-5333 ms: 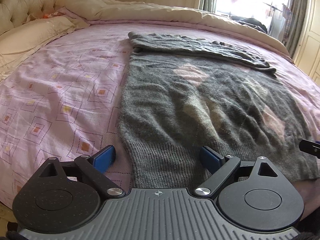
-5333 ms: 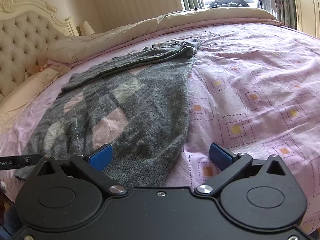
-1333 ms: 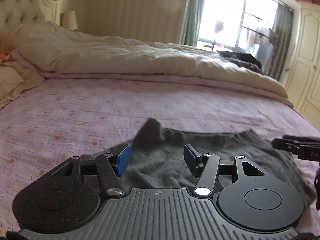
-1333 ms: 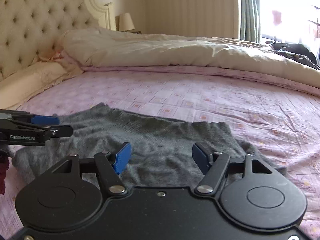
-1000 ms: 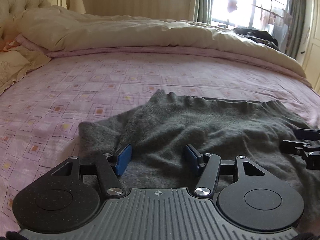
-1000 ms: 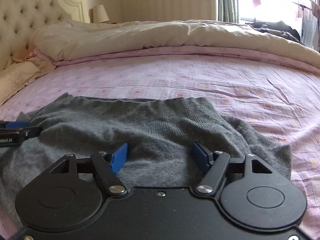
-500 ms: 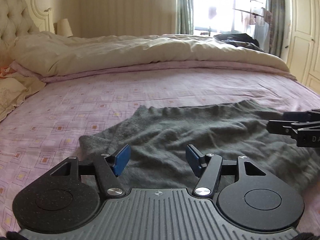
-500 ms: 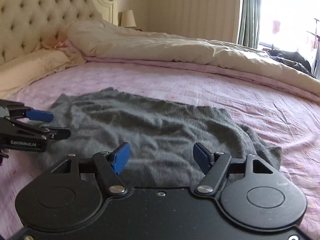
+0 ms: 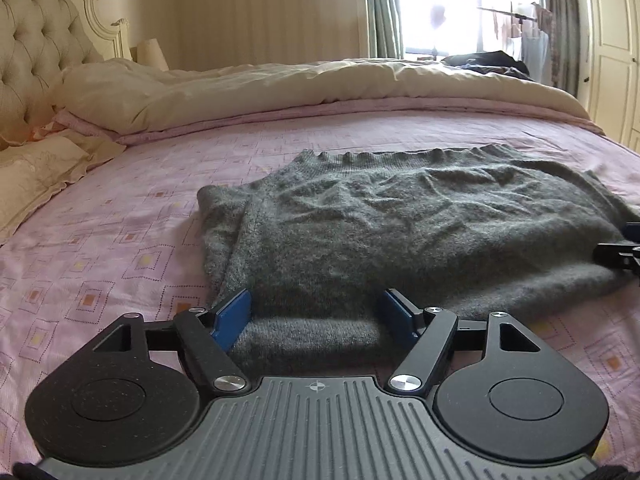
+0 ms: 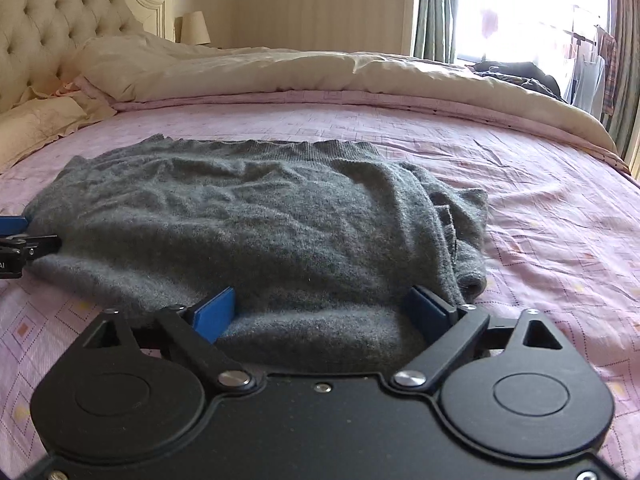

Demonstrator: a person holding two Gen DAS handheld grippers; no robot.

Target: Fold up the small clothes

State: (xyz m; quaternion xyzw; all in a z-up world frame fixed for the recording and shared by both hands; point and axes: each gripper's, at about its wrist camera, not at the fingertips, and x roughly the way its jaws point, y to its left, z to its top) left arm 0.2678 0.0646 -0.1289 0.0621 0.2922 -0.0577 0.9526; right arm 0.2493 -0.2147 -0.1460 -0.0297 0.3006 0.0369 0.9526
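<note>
From the left wrist view, the left gripper [image 9: 316,314] is sitting low at the near fold of the grey sweater [image 9: 420,224], jaws spread wide with the knit bulging between them, gripping nothing. Half a second ago it was hovering higher; now it is pressing in at the edge. The sweater, folded double, is lying across the pink bedsheet [image 9: 120,240].

From the right wrist view, the right gripper [image 10: 324,310] is doing the same at its end, jaws wide around the doubled edge of the sweater [image 10: 248,216], a loose flap bunching to the right. I'd guess both are getting ready to pinch for the next fold.
</note>
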